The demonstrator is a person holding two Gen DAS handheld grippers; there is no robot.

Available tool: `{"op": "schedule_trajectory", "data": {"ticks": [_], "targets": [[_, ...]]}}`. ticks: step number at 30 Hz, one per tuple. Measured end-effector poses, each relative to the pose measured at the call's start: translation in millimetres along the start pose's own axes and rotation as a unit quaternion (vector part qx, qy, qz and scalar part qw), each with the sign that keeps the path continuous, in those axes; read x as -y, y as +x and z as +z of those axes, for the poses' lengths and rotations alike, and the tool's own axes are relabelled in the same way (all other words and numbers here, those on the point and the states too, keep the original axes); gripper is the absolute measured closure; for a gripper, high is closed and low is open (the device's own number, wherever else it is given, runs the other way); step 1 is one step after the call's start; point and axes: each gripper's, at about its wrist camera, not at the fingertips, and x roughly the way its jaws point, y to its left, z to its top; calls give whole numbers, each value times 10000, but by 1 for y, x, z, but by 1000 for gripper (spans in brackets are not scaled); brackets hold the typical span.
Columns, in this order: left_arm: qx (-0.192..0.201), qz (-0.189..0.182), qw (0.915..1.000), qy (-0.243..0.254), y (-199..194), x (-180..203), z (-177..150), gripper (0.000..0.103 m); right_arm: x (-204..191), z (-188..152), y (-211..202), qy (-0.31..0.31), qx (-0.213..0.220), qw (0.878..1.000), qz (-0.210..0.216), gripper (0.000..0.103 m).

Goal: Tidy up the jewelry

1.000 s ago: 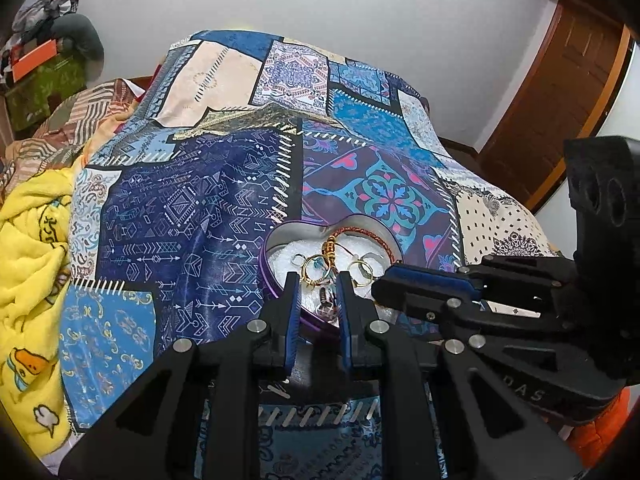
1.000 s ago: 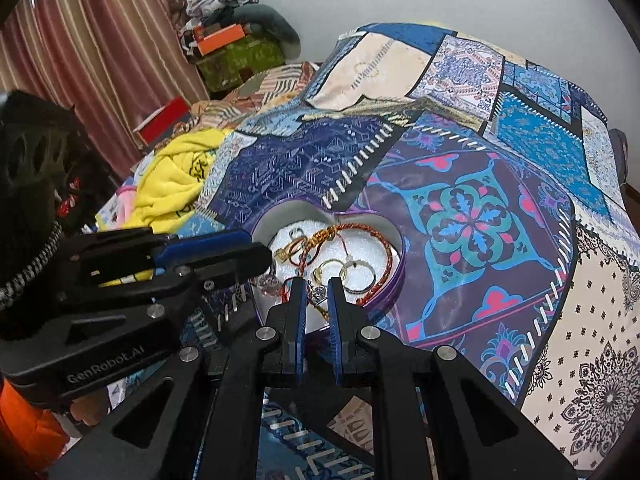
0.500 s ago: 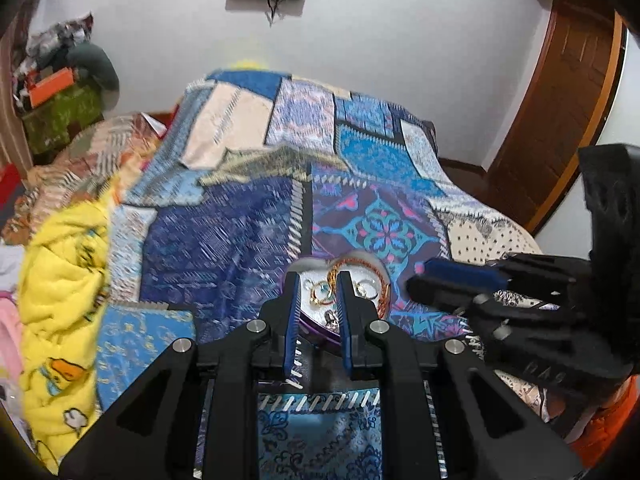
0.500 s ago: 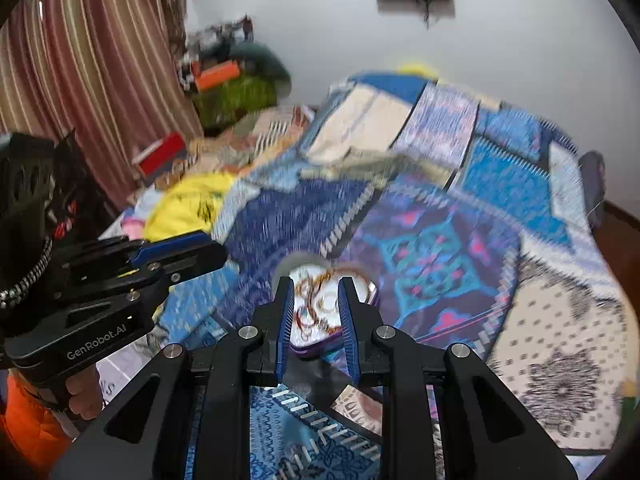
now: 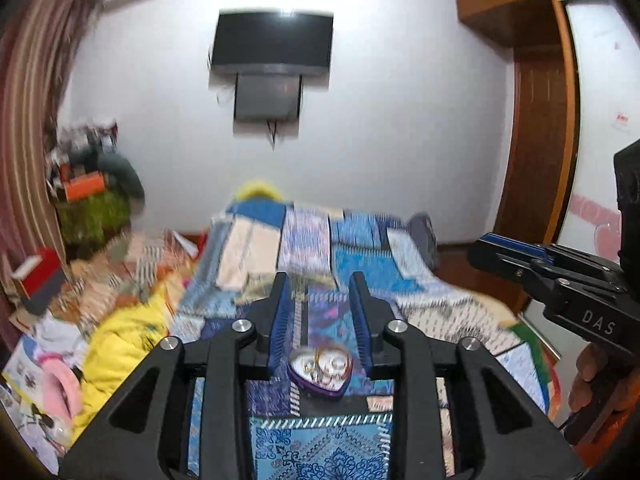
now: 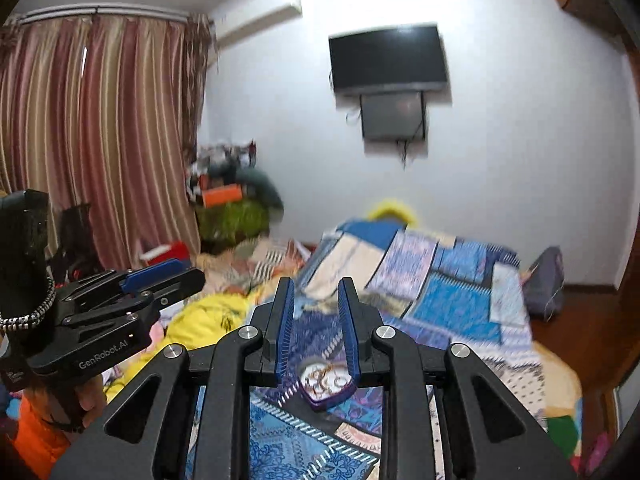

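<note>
A purple heart-shaped tin (image 5: 320, 372) holds gold rings and bangles and rests on the patchwork bedspread (image 5: 320, 252). It also shows in the right wrist view (image 6: 326, 386). My left gripper (image 5: 319, 280) is open and empty, held well above and back from the tin. My right gripper (image 6: 316, 284) is open and empty, also high above the tin. Each gripper shows at the edge of the other's view: the right gripper (image 5: 492, 250) on the right, the left gripper (image 6: 188, 276) on the left.
A yellow blanket (image 5: 120, 344) lies at the bed's left side. Clutter is piled in the left corner (image 6: 232, 200) by striped curtains (image 6: 100, 140). A TV (image 5: 272, 44) hangs on the far wall. A wooden door (image 5: 536, 152) stands at the right.
Both grippers have pulled up and back from the tin, which now looks small and far. Both sets of fingers have opened wider. The views now tilt up to the wall.
</note>
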Motion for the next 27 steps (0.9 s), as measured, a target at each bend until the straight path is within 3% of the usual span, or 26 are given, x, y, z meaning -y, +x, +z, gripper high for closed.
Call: {"op": "schedule_trajectory", "data": {"ticks": [2, 3, 7, 9, 13, 16, 27], "targets": [[266, 69, 9996, 28, -22, 6, 5, 66, -6, 1, -15, 14, 137, 9999, -68, 82], [364, 95, 9993, 33, -31, 7, 6, 65, -8, 2, -20, 23, 178, 9998, -97, 76], [694, 171, 9974, -10, -60, 12, 9, 45, -14, 0, -36, 28, 496, 9977, -462, 37], [822, 240, 9963, 2, -71, 14, 9, 38, -16, 0, -39, 13, 622, 9962, -612, 27], [975, 305, 9948, -52, -84, 15, 8, 8, -19, 1, -42, -28, 755, 9942, -764, 11], [1033, 435, 9937, -58, -88, 15, 5, 4, -21, 2, -41, 21, 797, 9938, -779, 4], [994, 436, 9941, -79, -94, 17, 0, 2, -19, -4, -45, 75, 709, 9949, -720, 3]]}}
